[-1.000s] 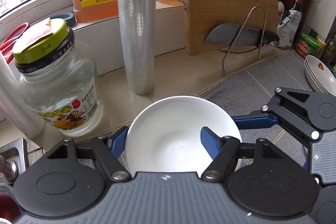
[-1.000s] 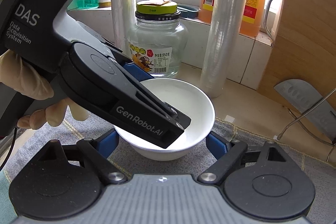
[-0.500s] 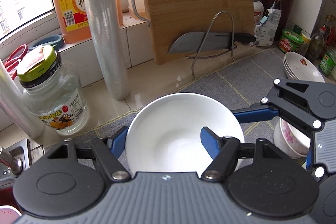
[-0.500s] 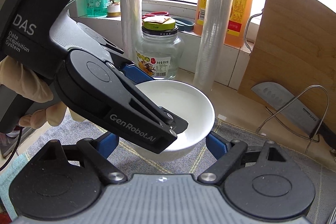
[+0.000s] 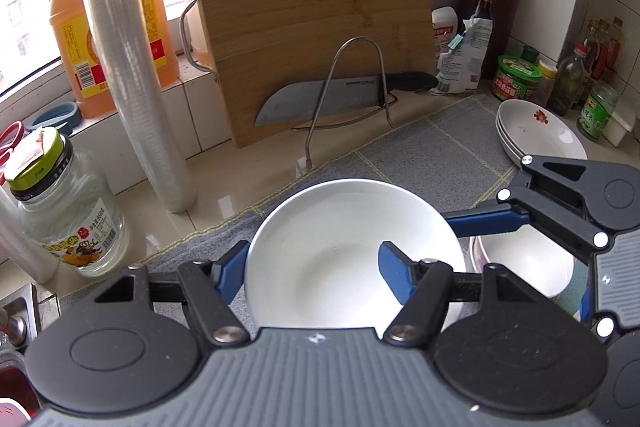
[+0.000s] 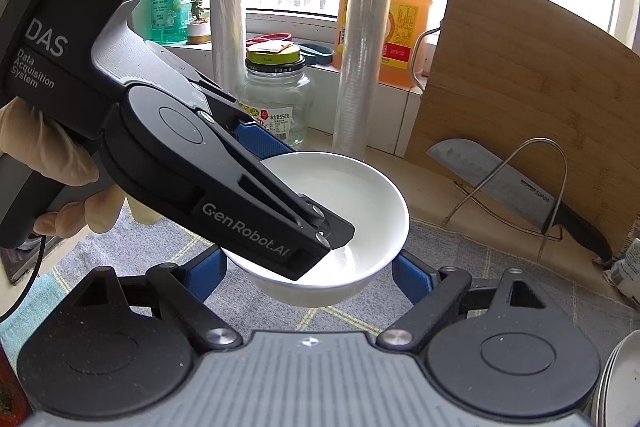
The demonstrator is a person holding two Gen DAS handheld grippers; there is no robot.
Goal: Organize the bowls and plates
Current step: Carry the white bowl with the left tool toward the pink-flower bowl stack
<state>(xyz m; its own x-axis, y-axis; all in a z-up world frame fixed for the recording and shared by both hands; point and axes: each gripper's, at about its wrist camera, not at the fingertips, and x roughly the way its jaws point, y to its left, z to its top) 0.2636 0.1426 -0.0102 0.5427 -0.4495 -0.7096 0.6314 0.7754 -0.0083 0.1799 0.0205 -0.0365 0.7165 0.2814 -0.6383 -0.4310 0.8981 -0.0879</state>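
Note:
A plain white bowl (image 5: 344, 239) hangs a little above the grey mat (image 5: 420, 147). My left gripper (image 5: 310, 267) straddles its near wall, one blue pad outside and one inside, and its jaws are closing on that wall. In the right wrist view my right gripper (image 6: 308, 267) is shut across the lower body of the same white bowl (image 6: 360, 211), a pad touching each side. The left gripper (image 6: 296, 187) reaches over the rim there, held by a gloved hand (image 6: 44, 151). A second bowl with a pink pattern (image 5: 520, 263) sits on the mat to the right. Stacked white plates (image 5: 536, 131) lie further back.
A bamboo cutting board (image 5: 312, 19) leans on the sill, with a knife (image 5: 320, 99) in a wire rack (image 5: 356, 83) in front. A cling-film roll (image 5: 132, 75), a glass jar (image 5: 68, 211) and an oil jug (image 5: 84, 39) stand at left. Condiment jars (image 5: 516, 77) crowd the back right corner.
Both grippers have carried the white bowl up and to the right, away from the jar and film roll. The patterned bowl and the plate stack have come into the left wrist view.

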